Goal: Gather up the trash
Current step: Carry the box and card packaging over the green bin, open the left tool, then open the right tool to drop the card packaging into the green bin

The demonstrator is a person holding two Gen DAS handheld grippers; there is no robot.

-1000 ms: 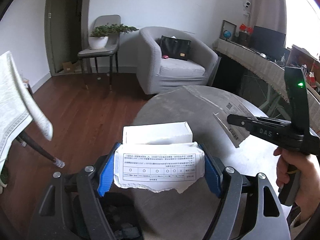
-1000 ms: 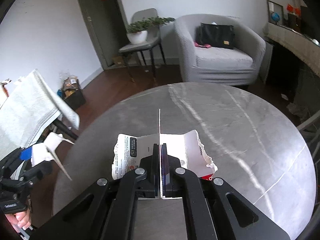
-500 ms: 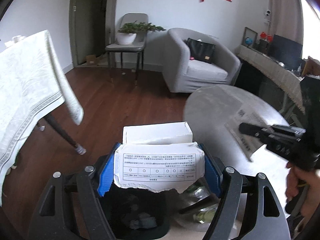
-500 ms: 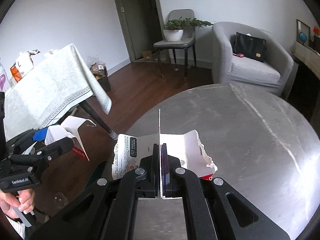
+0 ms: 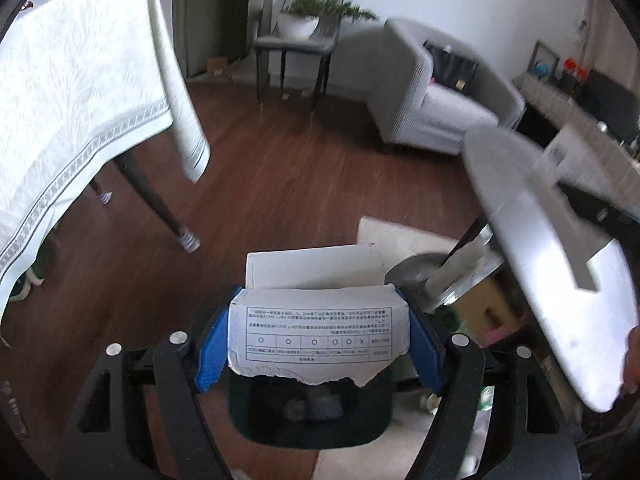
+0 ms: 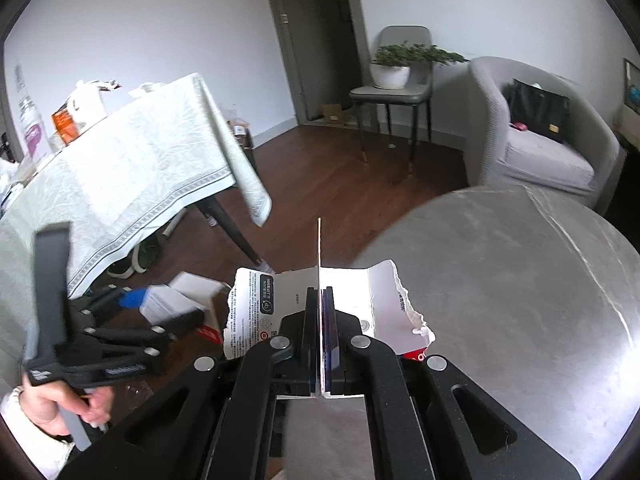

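My left gripper [image 5: 320, 300] is shut on a torn white carton piece [image 5: 320, 332] with a printed table on it, gripped across its width by the blue pads [image 5: 212, 352]. Directly beneath it on the floor stands a dark bin [image 5: 256, 428] with some trash inside. My right gripper [image 6: 320, 294] is shut on a thin torn carton sheet [image 6: 384, 300], held edge-on over the left rim of the round grey table [image 6: 520, 300]. In the right wrist view the left gripper [image 6: 160, 304] shows at lower left, held by a hand [image 6: 52, 408].
A table under a pale cloth [image 5: 80, 100] stands to the left, its dark leg [image 5: 160, 208] near the bin. Behind are a chair with a potted plant [image 5: 304, 28] and a grey armchair [image 5: 440, 100]. A pale rug [image 5: 400, 236] and bottles [image 5: 484, 396] lie by the bin.
Both grippers swung left off the round table, each keeping its carton piece. The left one sank and now hangs over the floor bin; the right one reached the table's left rim.
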